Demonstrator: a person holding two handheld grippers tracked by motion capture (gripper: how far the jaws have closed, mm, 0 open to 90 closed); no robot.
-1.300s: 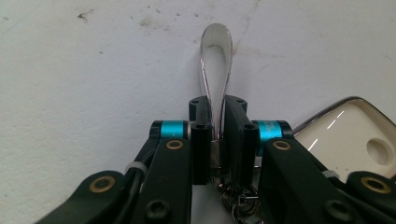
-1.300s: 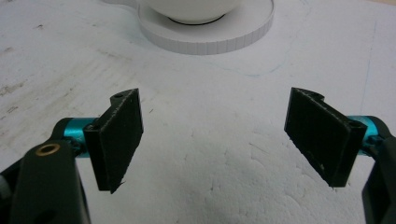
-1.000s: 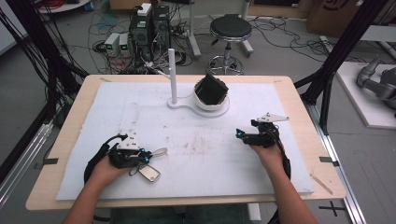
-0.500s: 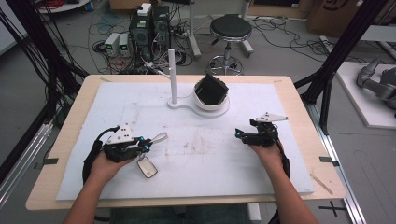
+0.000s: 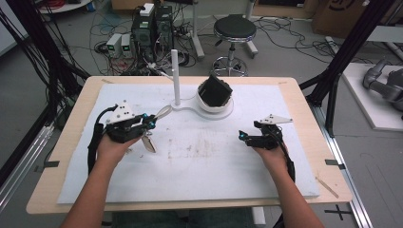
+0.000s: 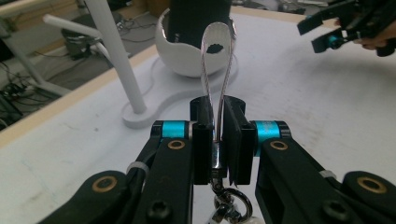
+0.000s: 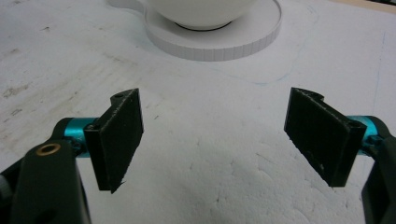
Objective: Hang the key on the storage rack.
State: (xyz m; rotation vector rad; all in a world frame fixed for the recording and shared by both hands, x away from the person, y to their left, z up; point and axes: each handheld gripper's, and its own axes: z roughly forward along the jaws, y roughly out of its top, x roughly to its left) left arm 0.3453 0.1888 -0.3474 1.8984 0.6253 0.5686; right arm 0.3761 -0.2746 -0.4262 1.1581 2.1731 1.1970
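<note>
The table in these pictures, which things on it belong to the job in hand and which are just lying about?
In the job:
- left gripper, shut on the silver strap loop of a keyring
- white stand with upright post
- white bowl holding a black object

Lying about:
- right gripper, open over the white foam mat
- black round stool and computers behind the table

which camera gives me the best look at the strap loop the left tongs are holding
The left gripper view: the strap loop rises upright, close up, clamped between the left tongs. The high view shows it small, near the white stand.
</note>
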